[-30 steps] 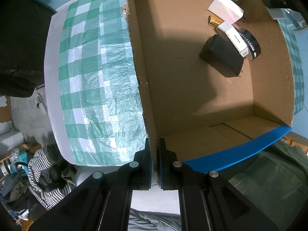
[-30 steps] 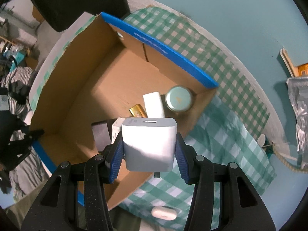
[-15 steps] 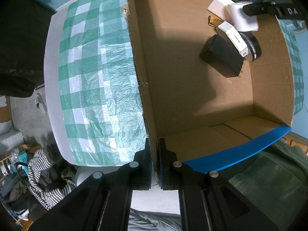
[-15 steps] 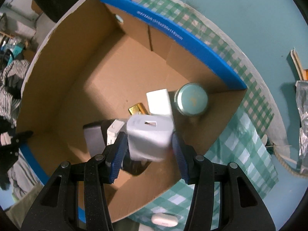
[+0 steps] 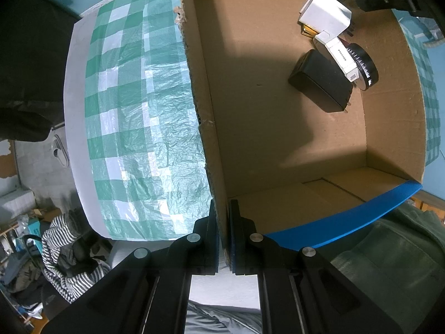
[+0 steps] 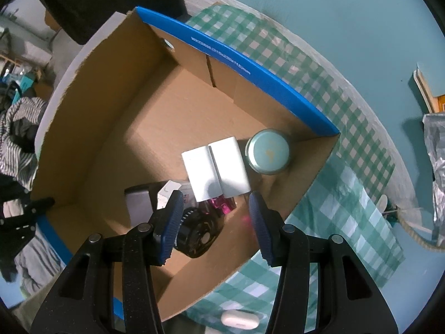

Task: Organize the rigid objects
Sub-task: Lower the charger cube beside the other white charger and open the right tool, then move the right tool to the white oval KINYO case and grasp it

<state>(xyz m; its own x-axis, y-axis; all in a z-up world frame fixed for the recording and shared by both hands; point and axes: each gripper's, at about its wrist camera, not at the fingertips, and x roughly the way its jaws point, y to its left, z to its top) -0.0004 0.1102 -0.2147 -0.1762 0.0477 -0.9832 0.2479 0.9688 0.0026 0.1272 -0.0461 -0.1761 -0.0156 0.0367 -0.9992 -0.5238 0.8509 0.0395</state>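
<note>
A cardboard box (image 6: pixel 116 128) with blue rims stands on a green checked cloth. Inside lie a white charger block (image 6: pixel 201 172) beside a second white block (image 6: pixel 232 164), a teal round tin (image 6: pixel 268 150), a black adapter (image 5: pixel 319 80), a black ribbed disc (image 6: pixel 194 233), a white stick-shaped item (image 5: pixel 338 53) and a small shiny pink item (image 6: pixel 219 204). My right gripper (image 6: pixel 215 222) is open and empty above the box's corner. My left gripper (image 5: pixel 221 236) is shut on the box's side wall (image 5: pixel 207 128).
A white earbud case (image 6: pixel 240 318) lies on the checked cloth (image 6: pixel 347 217) outside the box, near my right gripper. A rope (image 6: pixel 417 231) and foil bag (image 6: pixel 436 144) lie at the far right. Clothes (image 5: pixel 64 245) lie on the floor past the table's edge.
My right gripper carried the white charger block over the box, opened and let it go. The block now lies inside beside the other white block. My left gripper has not moved.
</note>
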